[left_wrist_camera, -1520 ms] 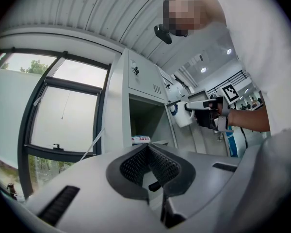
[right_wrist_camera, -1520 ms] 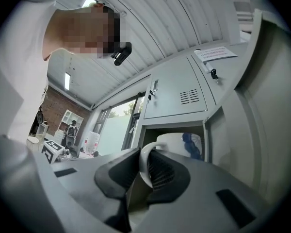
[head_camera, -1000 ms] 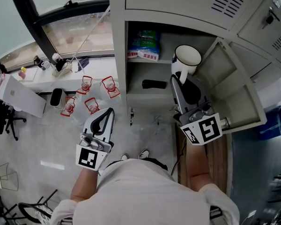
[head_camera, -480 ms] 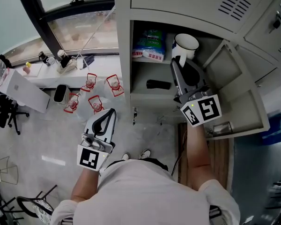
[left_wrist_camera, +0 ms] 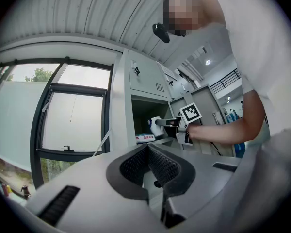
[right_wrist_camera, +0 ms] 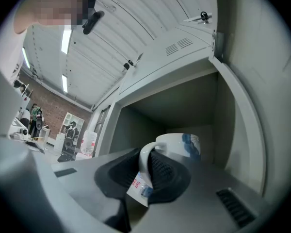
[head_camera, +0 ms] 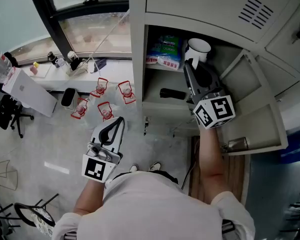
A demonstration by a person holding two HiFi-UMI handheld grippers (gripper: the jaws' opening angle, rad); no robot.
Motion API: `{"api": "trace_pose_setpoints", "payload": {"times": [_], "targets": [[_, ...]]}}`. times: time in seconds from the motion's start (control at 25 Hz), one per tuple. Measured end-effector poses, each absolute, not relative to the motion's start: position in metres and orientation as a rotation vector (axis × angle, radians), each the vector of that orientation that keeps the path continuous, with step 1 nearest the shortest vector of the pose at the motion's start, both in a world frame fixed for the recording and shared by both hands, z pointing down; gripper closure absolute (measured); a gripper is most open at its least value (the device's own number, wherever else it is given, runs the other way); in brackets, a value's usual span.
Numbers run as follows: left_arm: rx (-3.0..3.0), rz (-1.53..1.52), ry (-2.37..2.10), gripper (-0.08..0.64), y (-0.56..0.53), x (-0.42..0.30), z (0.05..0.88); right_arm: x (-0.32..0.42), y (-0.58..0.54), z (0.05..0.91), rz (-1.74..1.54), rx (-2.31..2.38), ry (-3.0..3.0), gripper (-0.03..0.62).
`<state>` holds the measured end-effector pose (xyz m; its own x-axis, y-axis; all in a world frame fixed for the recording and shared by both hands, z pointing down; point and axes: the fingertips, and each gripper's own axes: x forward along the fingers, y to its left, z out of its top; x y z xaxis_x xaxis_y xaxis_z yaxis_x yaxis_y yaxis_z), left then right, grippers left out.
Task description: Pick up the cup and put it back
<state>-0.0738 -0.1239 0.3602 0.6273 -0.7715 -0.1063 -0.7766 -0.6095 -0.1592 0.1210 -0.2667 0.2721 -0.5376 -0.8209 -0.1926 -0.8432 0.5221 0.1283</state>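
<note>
A white cup (head_camera: 198, 48) with a blue print hangs at the mouth of the locker's upper compartment, just above its shelf (head_camera: 162, 68). My right gripper (head_camera: 191, 67) is shut on the cup's handle; in the right gripper view the handle (right_wrist_camera: 144, 163) sits clamped between the dark pads with the cup body (right_wrist_camera: 180, 147) beyond. The left gripper (head_camera: 114, 125) hangs low at the left, over the floor, shut with nothing in it. The left gripper view shows its pads (left_wrist_camera: 157, 161) meeting, with the cup (left_wrist_camera: 155, 127) far off.
A blue-green packet (head_camera: 164, 48) lies on the upper shelf left of the cup. A black object (head_camera: 173, 93) rests on the lower shelf. The locker door (head_camera: 252, 109) stands open at the right. Red wire items (head_camera: 106, 98) sit on the floor by the window sill.
The right gripper has carried the cup forward, from in front of the locker to the mouth of its upper compartment. The left gripper has stayed put.
</note>
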Motion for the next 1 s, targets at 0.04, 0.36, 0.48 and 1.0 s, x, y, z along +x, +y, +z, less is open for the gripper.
{"api": "trace_pose_setpoints", "payload": {"times": [0.04, 0.36, 0.48, 1.0], "targets": [[-2.657, 0.039, 1.281, 0.538, -0.124, -0.073, 0.360, 0.121, -0.269, 0.274, 0.298, -1.449, 2.647, 0.540], [-2.658, 0.034, 1.300, 0.539, -0.129, -0.071, 0.364, 0.126, -0.283, 0.286, 0.205, -1.454, 2.648, 0.540], [-2.658, 0.030, 1.308, 0.539, -0.131, -0.071, 0.365, 0.129, -0.287, 0.286, 0.183, -1.454, 2.650, 0.540], [-2.678, 0.044, 1.298, 0.539, -0.137, -0.064, 0.366, 0.137, -0.302, 0.299, 0.103, -1.588, 2.676, 0.543]]}}
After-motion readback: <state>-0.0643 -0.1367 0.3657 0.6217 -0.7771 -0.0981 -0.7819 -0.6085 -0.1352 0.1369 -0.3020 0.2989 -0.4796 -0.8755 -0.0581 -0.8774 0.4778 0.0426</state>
